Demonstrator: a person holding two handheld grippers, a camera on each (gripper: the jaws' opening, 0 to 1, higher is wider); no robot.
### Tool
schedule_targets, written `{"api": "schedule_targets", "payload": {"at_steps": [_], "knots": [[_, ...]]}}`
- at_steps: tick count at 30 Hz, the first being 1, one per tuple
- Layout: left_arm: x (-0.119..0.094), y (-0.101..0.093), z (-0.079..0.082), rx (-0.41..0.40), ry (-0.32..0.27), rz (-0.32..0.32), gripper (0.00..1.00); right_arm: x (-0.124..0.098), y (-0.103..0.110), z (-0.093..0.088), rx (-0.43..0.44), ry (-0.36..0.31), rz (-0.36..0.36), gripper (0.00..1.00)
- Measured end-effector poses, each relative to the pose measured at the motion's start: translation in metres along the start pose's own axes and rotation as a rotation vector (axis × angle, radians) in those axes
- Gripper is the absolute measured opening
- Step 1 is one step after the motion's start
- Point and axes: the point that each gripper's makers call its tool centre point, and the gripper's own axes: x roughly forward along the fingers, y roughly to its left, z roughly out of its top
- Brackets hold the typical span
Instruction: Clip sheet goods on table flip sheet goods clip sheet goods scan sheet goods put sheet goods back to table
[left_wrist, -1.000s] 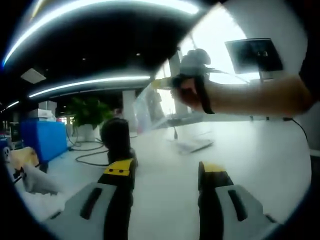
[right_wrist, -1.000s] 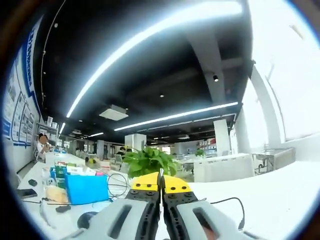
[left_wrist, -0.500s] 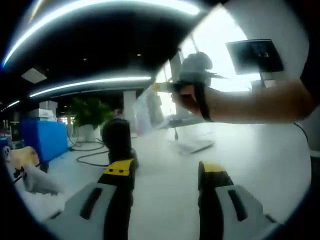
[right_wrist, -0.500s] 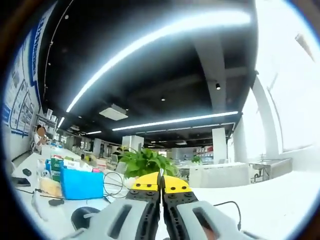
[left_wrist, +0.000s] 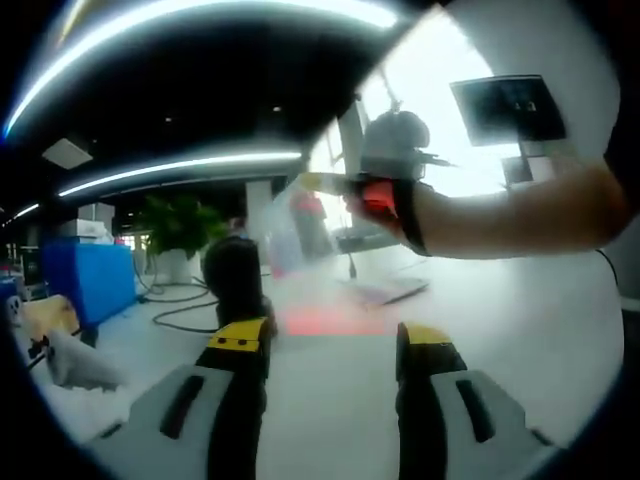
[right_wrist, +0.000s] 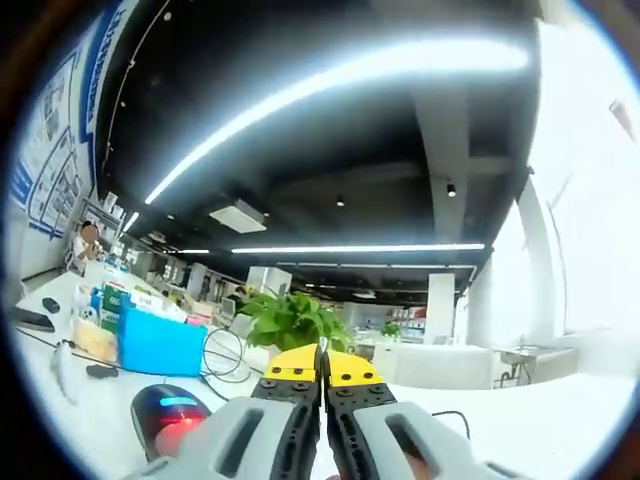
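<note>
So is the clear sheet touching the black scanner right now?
Apart. In the left gripper view the clear sheet hangs from the right gripper, held up in the air, and the black scanner stands on the table with open space between them.

Bare white surface open at lower right of the left gripper view, black scanner standing just beyond the left finger, a person's forearm crossing the upper right (blocking passage there), blue box and potted plant at far left
</note>
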Motion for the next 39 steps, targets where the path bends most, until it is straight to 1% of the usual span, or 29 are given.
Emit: {"api": "schedule_targets", "payload": {"at_steps": [6,9,10,11,14,18,19,23,33,39], "knots": [[0.0,0.0,0.0,-0.003,0.0,0.0,0.43,-0.003,-0.004,-0.001,0.021,0.004,-0.005,0.0],[0.0,-0.001,0.001,-0.004,-0.002,-0.001,0.43,-0.004,-0.005,0.004,0.025,0.002,-0.002,0.0],[0.0,-0.002,0.001,-0.002,-0.002,-0.003,0.43,-0.003,-0.007,0.006,0.059,0.0,-0.002,0.0],[0.0,-0.002,0.001,0.001,0.0,-0.005,0.43,-0.003,-0.012,0.007,0.073,0.003,-0.01,0.0],[0.0,-0.002,0.0,0.002,0.003,-0.006,0.43,-0.003,-0.015,0.01,0.041,-0.003,-0.004,0.0],[0.002,-0.001,-0.002,0.004,0.006,-0.005,0.43,-0.002,-0.019,0.017,0.031,-0.004,0.012,0.0],[0.004,0.0,-0.004,0.006,0.009,-0.004,0.43,-0.005,-0.022,0.027,0.04,-0.007,0.023,0.0],[0.004,0.0,-0.004,0.008,0.01,-0.004,0.43,-0.009,-0.024,0.038,0.053,-0.013,0.03,0.0],[0.003,0.001,-0.003,0.012,0.006,-0.007,0.43,-0.014,-0.029,0.052,0.057,-0.012,0.047,0.0],[0.002,0.0,-0.002,0.012,0.004,-0.006,0.43,-0.024,-0.033,0.06,0.063,-0.006,0.052,0.0]]}}
